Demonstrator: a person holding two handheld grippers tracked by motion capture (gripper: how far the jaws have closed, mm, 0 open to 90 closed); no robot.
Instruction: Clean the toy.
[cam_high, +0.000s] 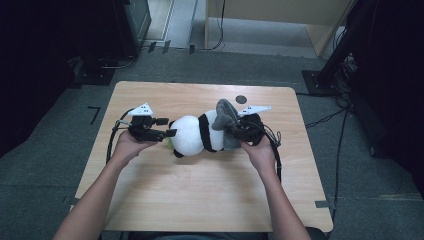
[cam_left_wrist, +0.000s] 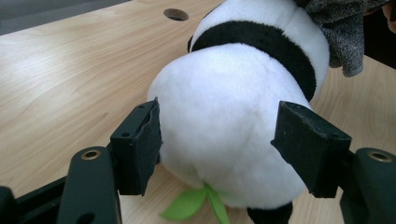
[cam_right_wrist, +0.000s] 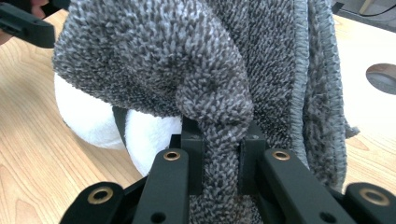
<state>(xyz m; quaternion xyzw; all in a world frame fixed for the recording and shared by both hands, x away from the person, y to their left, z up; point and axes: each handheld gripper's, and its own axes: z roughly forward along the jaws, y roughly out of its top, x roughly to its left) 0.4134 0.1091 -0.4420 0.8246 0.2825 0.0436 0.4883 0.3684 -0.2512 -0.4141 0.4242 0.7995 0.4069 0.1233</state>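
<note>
Desk (cam_high: 200, 195) space lies bare across the whole near half, between the person's forearms and the front edge, and a strip of bare wood also runs along the far edge, broken by a round hole (cam_high: 241, 99) in the top just behind the things. Both side edges stand well apart from the hands. On the floor beyond the desk are cables, dark stands and the foot of a wooden cabinet, none of them reaching onto the desk. A plush panda (cam_high: 196, 134) lies on its side near the middle of the desk, a little toward the far edge, with a green leaf (cam_left_wrist: 194, 204) poking out beneath it. A grey towel (cam_high: 226, 122) is draped over the panda's right end. The left gripper (cam_high: 169, 128) stands just left of the panda; in the left gripper view its jaws are spread to either side of the white rump, the left pad at the fur's edge and the right pad apart from it, so nothing is squeezed. The right gripper (cam_right_wrist: 223, 154) is clamped on a bunched fold of the towel, right beside the panda.
</note>
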